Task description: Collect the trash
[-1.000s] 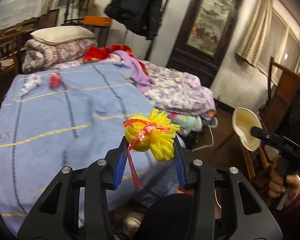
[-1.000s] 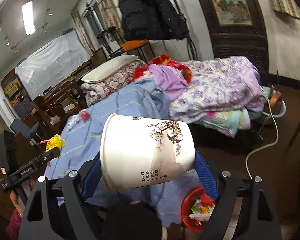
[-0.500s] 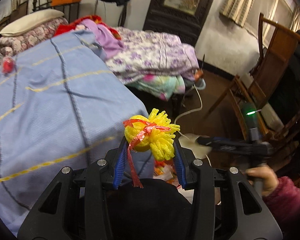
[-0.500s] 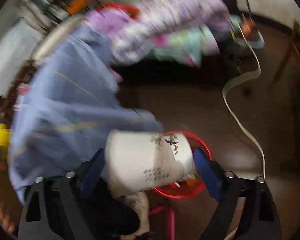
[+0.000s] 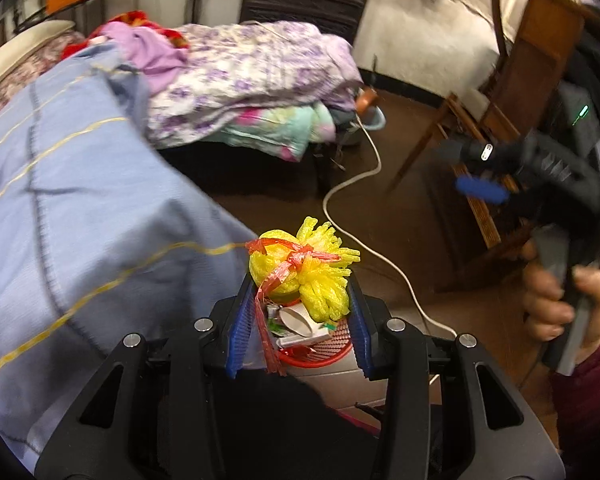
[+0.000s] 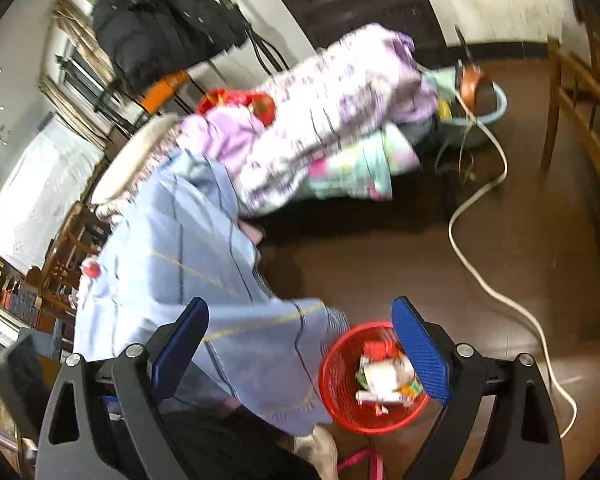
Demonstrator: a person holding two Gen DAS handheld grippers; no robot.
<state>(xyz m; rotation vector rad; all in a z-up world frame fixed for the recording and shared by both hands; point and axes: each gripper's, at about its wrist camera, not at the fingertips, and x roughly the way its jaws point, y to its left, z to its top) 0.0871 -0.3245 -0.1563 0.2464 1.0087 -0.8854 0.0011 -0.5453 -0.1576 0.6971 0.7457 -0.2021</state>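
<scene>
My left gripper (image 5: 299,284) is shut on a yellow foam net (image 5: 300,268) tied with red ribbon, and it hangs right over a red mesh basket (image 5: 332,354) on the floor. A white paper cup (image 5: 298,318) lies in that basket among other wrappers. In the right wrist view my right gripper (image 6: 300,308) stands wide open with nothing between its blue pads. It points down at the red basket (image 6: 332,392), where the cup (image 6: 382,378) lies. A hand (image 5: 560,304) carries the right gripper at the right of the left wrist view.
A blue blanket (image 6: 172,264) hangs off the bed beside the basket. A small red item (image 6: 91,269) lies on it. A white cable (image 6: 480,280) snakes over the brown floor. A wooden chair (image 5: 532,60) stands at the right. Folded quilts (image 5: 252,76) are piled on the bed.
The right gripper has let go of the white cup, which now lies in the red basket. Both grippers have tipped down towards the basket. The left one still grips the yellow net.
</scene>
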